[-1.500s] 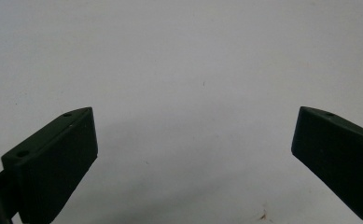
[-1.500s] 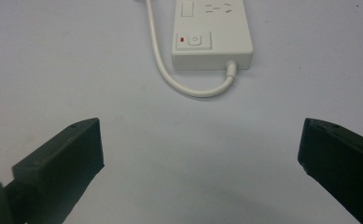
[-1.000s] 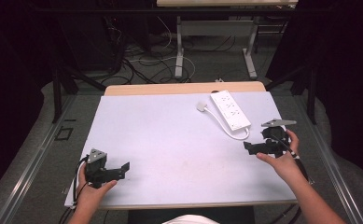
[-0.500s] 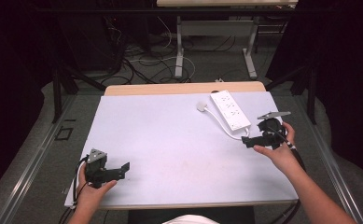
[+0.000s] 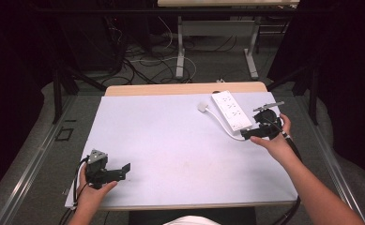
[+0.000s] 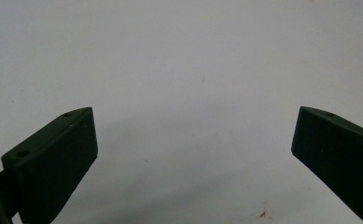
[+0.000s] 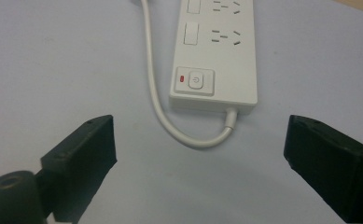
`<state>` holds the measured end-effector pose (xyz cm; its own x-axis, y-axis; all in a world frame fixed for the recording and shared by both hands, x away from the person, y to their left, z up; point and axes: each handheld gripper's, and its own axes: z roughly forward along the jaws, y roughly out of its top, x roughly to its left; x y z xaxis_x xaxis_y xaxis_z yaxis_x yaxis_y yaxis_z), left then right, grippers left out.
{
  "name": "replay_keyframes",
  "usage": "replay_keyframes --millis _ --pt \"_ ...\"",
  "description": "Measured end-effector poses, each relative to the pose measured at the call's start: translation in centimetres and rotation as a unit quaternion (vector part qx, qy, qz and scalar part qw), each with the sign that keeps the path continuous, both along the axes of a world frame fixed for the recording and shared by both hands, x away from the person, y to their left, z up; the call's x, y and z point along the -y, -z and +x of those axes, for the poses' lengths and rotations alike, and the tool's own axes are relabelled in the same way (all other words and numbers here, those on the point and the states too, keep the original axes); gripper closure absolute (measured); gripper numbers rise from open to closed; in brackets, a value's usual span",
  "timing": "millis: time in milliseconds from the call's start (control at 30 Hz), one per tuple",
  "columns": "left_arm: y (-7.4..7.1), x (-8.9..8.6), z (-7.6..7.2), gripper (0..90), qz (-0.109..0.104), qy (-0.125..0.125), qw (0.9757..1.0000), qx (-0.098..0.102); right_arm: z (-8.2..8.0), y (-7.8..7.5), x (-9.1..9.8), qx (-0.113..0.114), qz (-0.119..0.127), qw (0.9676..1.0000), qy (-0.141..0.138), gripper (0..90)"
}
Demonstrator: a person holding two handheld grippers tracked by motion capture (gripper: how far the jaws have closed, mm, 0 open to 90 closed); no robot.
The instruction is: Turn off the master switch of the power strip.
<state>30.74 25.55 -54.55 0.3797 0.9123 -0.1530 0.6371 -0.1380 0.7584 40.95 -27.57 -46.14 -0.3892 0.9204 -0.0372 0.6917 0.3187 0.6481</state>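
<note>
Lab or recording room, not a home. Work table [image 5: 185, 154] with a plain white top stands alone on grey carpet [image 5: 39, 154]. Black curtains [image 5: 344, 56] hang on both sides and shut the area in dark. Behind the table, loose cables [image 5: 147, 58] lie tangled on the floor around the metal legs [image 5: 180, 51] of a second desk. A floor socket plate [image 5: 63, 134] sits left of the table. White power strip [image 5: 231, 110] on the tabletop.

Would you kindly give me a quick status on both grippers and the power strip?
Right gripper open, jaws just been closing, nothing between them, facing power strip. Left gripper open over bare table. Strip's cable loops ahead; nothing blocking.
</note>
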Motion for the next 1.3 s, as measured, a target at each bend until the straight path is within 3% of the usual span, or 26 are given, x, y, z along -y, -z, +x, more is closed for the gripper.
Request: replay_keyframes --millis 400,733,1000,1300 --pt "0.0 0.0 0.0 0.4 0.001 0.000 1.0000 0.001 2.0 -0.3 -0.7 -0.009 -0.013 0.9999 0.000 18.7" --pt "0.0 -0.1 0.0 0.4 0.003 -0.001 1.0000 0.002 3.2 -0.5 -2.0 -0.029 -0.029 0.9990 0.017 24.9" --pt "0.0 -0.1 0.0 0.4 0.004 -0.001 1.0000 0.002 4.3 -0.5 -2.3 -0.040 -0.020 0.9985 0.033 28.8" --pt "0.0 -0.1 0.1 0.6 0.004 -0.001 1.0000 0.002 5.3 -0.1 -2.1 -0.055 -0.021 0.9977 0.033 45.4"
